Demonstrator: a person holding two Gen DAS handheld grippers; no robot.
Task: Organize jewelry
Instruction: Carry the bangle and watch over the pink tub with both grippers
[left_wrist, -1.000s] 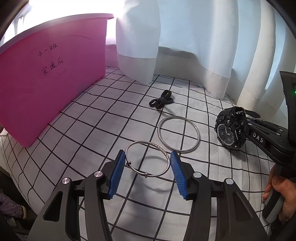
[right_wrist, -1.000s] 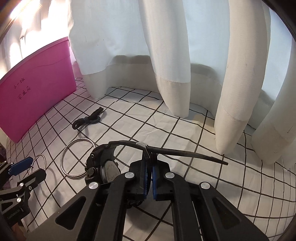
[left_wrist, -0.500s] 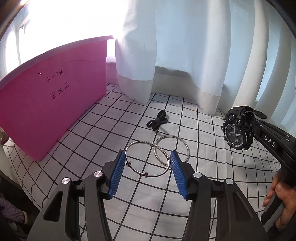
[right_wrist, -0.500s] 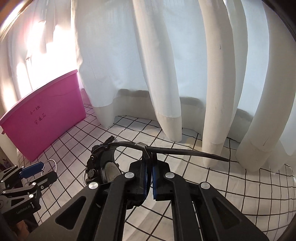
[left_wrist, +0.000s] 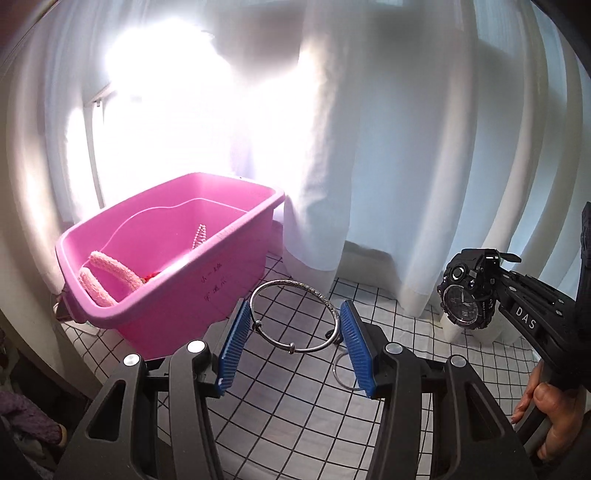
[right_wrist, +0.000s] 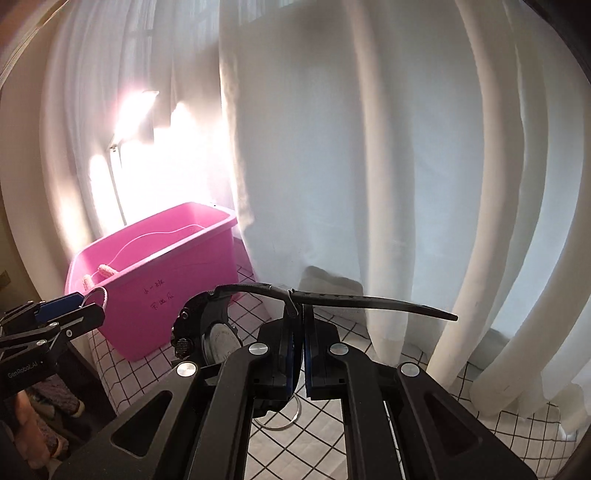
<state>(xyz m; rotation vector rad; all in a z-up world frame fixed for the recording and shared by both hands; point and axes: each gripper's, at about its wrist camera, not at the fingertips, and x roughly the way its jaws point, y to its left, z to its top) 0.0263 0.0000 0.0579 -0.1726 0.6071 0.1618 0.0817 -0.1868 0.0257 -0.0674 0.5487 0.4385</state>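
Left wrist view: silver bangle (left_wrist: 294, 318) clamped between the left hand-held gripper (left_wrist: 294, 349) pads, right of the pink bin (left_wrist: 177, 306). Right hand-held gripper (right_wrist: 298, 360) is closed on a black watch (right_wrist: 207, 332) strap, above the checked cloth (left_wrist: 295, 398).

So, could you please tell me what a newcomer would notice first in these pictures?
Probably the bright pink tub at left by the white curtain, with fuzzy pink bands inside. Then the two raised catches: a silver bangle spanning the left gripper, and a black watch hanging by its strap from the shut right gripper.
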